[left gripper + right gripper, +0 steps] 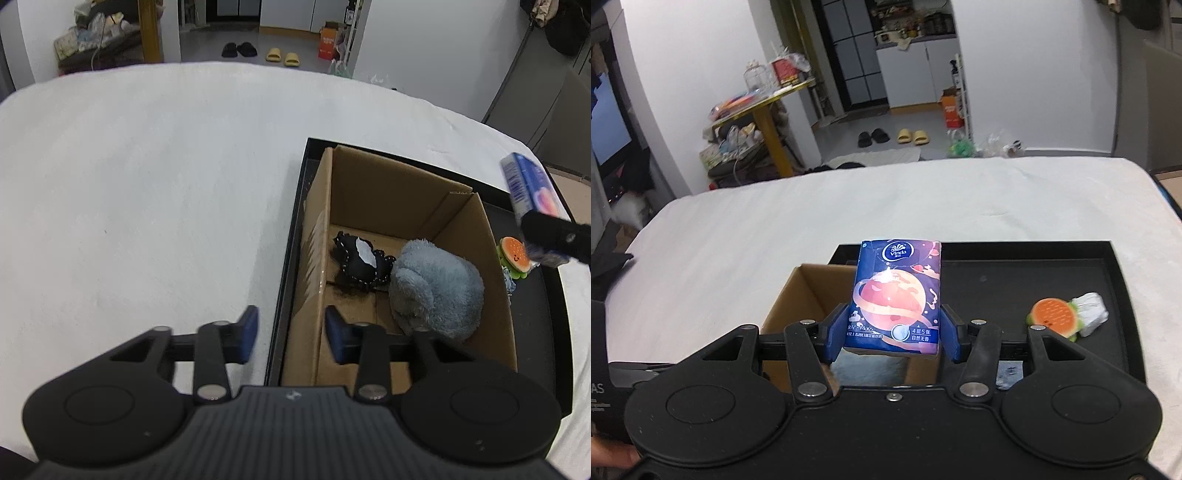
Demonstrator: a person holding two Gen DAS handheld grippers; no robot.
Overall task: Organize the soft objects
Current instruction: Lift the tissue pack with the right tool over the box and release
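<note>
**Tissue pack held above the carton**

The right tongs (pixel 892 332) are clamped on a blue tissue pack (pixel 897 295), their blue pads (pixel 837 332) pressing its two sides; the pack stands upright in the grip, printed with a pink planet, and sits over the open cardboard box (pixel 798 295); the left wrist view catches the same pack (pixel 528 192) high at the right edge, above the box's right wall.

The left tongs (pixel 291 334) stand apart with nothing between them, hovering at the near left wall of the cardboard box (pixel 388 192); one pad lies over the white surface (pixel 147 203), the other over the box interior.

Inside the box a grey-blue plush (pixel 436 288) rests against the right wall; a black stitched soft toy (pixel 360 264) lies just beside it, toward the back left.

The box sits in a black tray (pixel 1052 266); a burger-shaped toy (pixel 1054 317) lies on the tray to the right of the box, touching a small white wrapped bundle (pixel 1091 317).
</note>
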